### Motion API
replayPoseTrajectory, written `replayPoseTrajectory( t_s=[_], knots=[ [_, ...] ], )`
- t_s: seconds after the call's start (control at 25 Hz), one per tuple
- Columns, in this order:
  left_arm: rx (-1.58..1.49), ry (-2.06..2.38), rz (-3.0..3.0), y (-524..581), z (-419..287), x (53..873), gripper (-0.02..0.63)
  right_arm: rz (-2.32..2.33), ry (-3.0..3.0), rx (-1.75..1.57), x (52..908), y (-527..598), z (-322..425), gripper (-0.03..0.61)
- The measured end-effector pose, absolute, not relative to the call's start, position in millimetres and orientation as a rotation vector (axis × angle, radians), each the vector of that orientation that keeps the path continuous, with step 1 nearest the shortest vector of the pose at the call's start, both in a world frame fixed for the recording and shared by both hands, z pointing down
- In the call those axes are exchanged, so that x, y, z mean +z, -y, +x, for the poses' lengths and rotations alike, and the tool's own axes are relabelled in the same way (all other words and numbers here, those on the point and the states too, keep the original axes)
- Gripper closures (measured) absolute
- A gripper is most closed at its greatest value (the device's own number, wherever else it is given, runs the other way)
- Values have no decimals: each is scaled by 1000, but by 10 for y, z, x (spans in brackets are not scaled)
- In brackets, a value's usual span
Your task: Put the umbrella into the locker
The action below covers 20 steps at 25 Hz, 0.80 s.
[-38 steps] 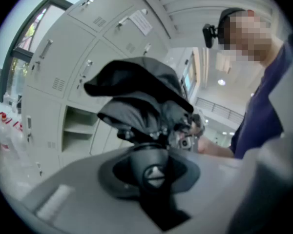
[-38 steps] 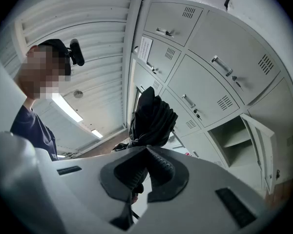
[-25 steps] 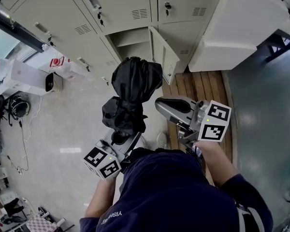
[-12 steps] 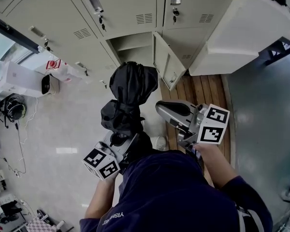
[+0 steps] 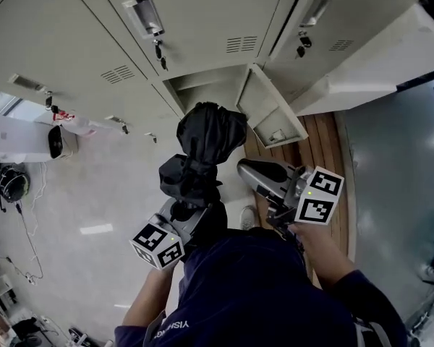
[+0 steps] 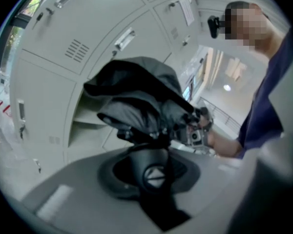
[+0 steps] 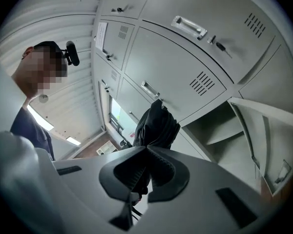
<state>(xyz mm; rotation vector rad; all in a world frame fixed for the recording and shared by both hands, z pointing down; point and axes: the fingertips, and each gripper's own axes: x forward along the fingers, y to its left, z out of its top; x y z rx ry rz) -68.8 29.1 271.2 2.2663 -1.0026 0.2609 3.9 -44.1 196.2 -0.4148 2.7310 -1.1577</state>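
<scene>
A black folded umbrella stands up from my left gripper, which is shut on its round handle. Its bunched canopy fills the middle of the left gripper view. It hangs just in front of the open locker compartment, whose door swings out to the right. My right gripper floats beside the umbrella on its right. Its jaw tips meet with nothing seen between them. The umbrella shows beyond them, and the open compartment lies to their right.
Closed beige lockers with handles and keys surround the open one. A wooden strip of floor runs along the right, under a white cabinet. A white appliance and cables lie on the floor at left. My shoe shows below.
Both grippers and the umbrella have moved toward the lockers and sunk a little. The open compartment and its door now look larger and nearer. The grip on the handle is unchanged.
</scene>
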Motion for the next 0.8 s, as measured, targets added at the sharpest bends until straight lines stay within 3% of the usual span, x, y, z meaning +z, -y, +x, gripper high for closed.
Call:
replayPoseTrajectory(
  t_s=[0.36, 0.8],
  knots=[
    [350, 971, 2258, 400, -1215, 3457, 517, -535, -2728, -1254, 2711, 991, -431, 571],
    [351, 1079, 2283, 858, -1293, 4745, 517, -516, -2849, -1069, 4078, 1340, -627, 571]
  ],
)
